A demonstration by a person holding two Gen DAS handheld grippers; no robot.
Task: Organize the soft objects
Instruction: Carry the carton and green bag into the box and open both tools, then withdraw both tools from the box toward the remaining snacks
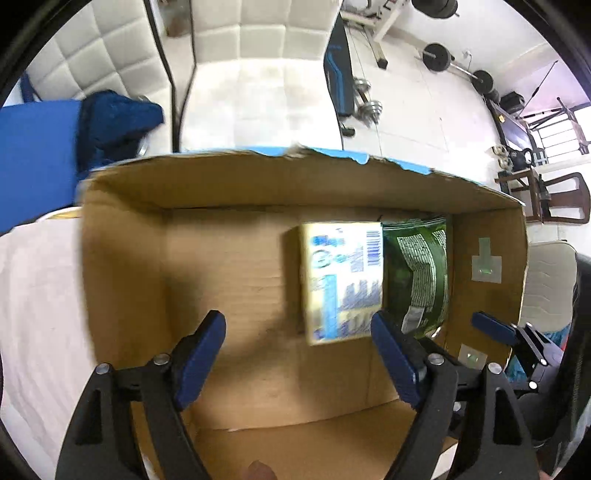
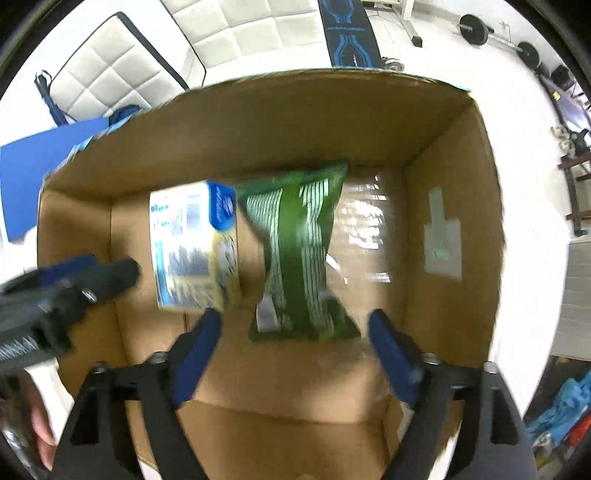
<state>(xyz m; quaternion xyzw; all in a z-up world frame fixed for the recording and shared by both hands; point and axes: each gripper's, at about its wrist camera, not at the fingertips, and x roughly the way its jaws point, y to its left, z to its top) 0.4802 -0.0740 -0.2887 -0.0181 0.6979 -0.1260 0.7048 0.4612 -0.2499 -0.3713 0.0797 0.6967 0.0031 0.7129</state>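
Item: cardboard box [image 2: 443, 229], two packs stowed.
We are hovering both grippers, left gripper [image 1: 297, 328] and right gripper [image 2: 295, 328], spread and empty; green pouch [image 2: 299, 251] ahead, yellow pack [image 2: 192, 251] left, worth nudging flat.

Print on the yellow carton [image 2: 192, 243] and green bag [image 2: 299, 254] is smeared by blur, unreadable.

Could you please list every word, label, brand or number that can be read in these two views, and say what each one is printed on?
None can be read with certainty.
Yellow and blue carton in the cardboard box: barcode and blue print, blurred.
Green snack bag: white text blocks, too small and smeared.
Blue and black bench pad behind the box: blue lettering, not legible.
Grey tape patch on the box wall: no writing visible.
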